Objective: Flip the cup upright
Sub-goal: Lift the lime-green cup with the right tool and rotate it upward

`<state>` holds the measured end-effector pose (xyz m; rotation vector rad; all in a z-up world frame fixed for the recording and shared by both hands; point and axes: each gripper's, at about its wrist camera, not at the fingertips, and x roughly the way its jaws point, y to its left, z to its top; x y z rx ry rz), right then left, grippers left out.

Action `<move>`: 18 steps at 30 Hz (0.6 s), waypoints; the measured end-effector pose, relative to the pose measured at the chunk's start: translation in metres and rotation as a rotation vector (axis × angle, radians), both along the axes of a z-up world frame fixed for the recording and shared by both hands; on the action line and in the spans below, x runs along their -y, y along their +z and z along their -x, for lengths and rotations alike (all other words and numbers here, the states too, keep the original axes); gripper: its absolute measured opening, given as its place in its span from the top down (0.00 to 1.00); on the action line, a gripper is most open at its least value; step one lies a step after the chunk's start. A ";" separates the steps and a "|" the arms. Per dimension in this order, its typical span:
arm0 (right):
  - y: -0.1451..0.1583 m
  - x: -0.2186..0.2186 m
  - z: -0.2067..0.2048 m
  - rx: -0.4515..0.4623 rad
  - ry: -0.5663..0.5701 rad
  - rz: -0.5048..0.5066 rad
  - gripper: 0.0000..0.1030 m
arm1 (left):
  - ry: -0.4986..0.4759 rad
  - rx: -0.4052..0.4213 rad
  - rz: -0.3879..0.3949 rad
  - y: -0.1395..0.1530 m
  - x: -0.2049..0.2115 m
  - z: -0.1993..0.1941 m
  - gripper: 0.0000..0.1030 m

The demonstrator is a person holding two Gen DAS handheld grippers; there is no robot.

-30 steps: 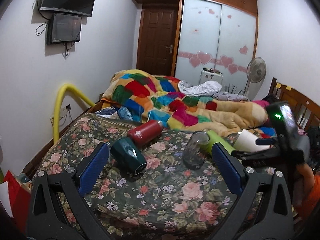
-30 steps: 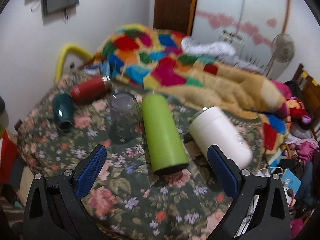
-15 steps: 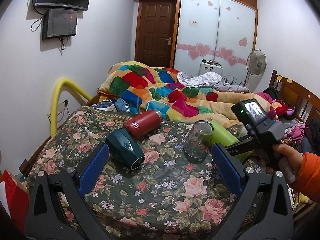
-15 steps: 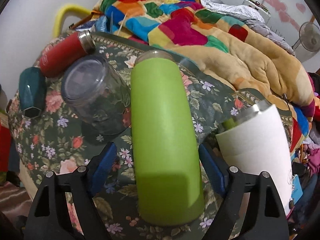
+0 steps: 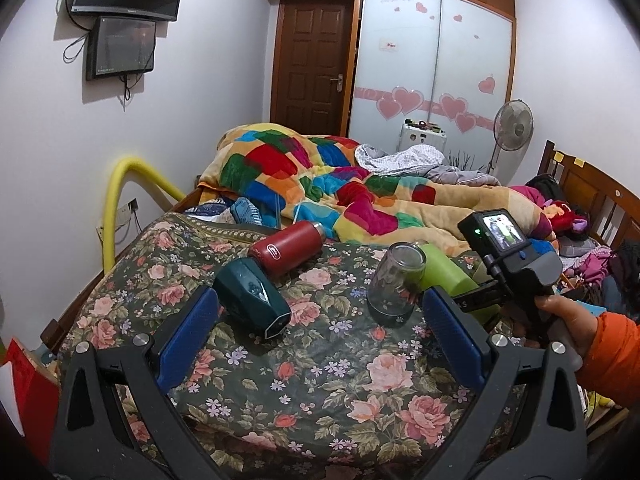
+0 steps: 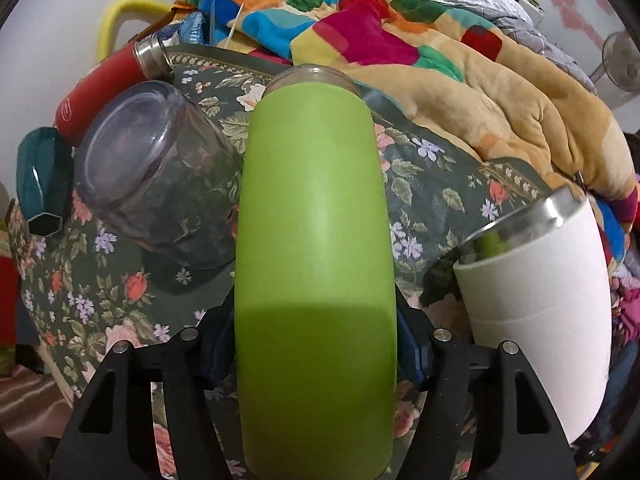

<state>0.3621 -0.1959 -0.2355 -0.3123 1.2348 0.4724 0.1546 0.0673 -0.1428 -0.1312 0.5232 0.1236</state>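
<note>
A lime-green cup [image 6: 316, 264] lies on its side on the floral cloth [image 5: 320, 368], its metal rim pointing away. My right gripper [image 6: 316, 344] has both blue pads pressed against the cup's sides near its base; it also shows in the left wrist view [image 5: 476, 300], held by a hand. The green cup [image 5: 444, 272] shows there too. My left gripper [image 5: 320, 336] is open and empty, back from the cups. A clear glass [image 6: 160, 192] stands upside down beside the green cup.
A red bottle [image 5: 288, 248] and a dark teal cup [image 5: 252, 300] lie on their sides at the left. A white tumbler [image 6: 536, 320] lies on the right. A colourful quilt [image 5: 340, 184] is heaped behind. A yellow rail [image 5: 120, 196] stands at the wall.
My right gripper moved forward around the green cup and closed onto its sides. The left gripper drew back a little and stayed open.
</note>
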 end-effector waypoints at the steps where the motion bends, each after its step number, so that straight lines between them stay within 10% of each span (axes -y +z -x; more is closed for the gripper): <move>1: 0.004 0.002 0.004 0.008 -0.004 -0.013 0.40 | -0.001 0.001 -0.002 0.001 0.001 0.001 0.00; 18: 0.087 0.027 0.068 0.188 0.026 -0.165 0.40 | -0.014 0.056 -0.001 0.031 0.016 0.027 0.00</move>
